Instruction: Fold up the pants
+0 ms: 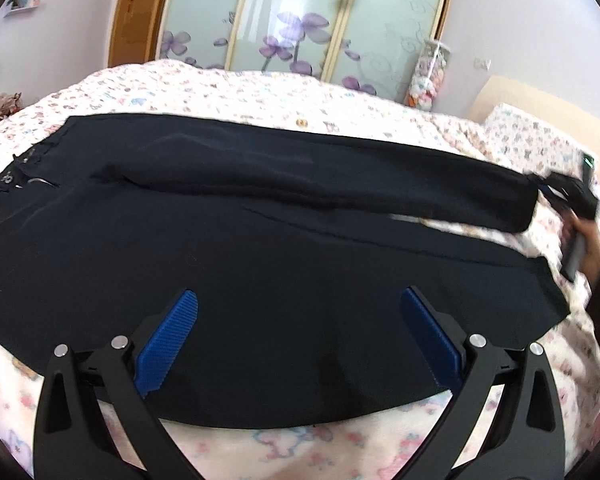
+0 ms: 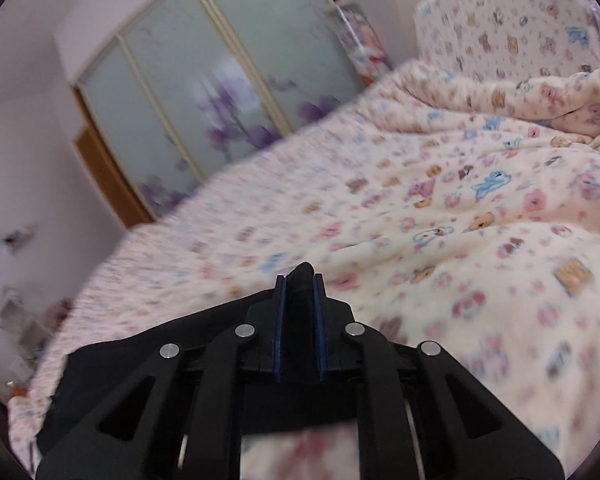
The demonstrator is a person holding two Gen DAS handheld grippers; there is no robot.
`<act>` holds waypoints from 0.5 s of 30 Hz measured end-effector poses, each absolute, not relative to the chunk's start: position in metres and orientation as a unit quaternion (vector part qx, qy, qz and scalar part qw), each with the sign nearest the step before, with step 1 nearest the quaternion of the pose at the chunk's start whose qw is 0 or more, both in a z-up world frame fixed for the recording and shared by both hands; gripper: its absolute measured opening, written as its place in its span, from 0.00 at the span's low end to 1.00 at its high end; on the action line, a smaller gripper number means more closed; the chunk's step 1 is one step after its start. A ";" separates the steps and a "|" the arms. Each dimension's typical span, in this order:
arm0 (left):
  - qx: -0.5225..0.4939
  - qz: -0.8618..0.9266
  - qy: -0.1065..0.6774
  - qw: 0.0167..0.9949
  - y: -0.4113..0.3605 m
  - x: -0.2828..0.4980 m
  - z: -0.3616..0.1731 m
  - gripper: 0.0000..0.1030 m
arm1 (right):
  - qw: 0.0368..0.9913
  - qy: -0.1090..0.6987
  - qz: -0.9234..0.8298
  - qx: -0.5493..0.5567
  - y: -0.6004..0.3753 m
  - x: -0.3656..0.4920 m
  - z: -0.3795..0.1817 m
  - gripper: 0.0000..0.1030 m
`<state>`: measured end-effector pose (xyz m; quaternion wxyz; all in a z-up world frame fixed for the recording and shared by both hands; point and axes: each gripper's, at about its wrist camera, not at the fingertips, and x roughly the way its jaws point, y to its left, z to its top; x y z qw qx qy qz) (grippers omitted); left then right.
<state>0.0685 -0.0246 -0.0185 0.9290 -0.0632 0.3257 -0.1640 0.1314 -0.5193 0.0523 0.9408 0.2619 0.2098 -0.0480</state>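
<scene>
Black pants lie spread across the bed, waistband at the left, both legs running to the right. My left gripper is open, its blue pads just above the near leg, holding nothing. My right gripper is shut on the hem of the far leg; a black fold of fabric sticks out between its blue pads. In the left wrist view the right gripper shows blurred at the far right, at the end of the far leg, which is lifted slightly there.
The bed has a pink cartoon-print cover. A pillow and bunched blanket lie at the head end. A glass-door wardrobe with purple flowers stands behind the bed.
</scene>
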 end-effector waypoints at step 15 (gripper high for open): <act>-0.080 -0.100 0.267 0.955 -0.001 0.054 0.006 0.98 | 0.888 0.386 -0.104 0.227 -0.439 -0.019 -0.006 0.28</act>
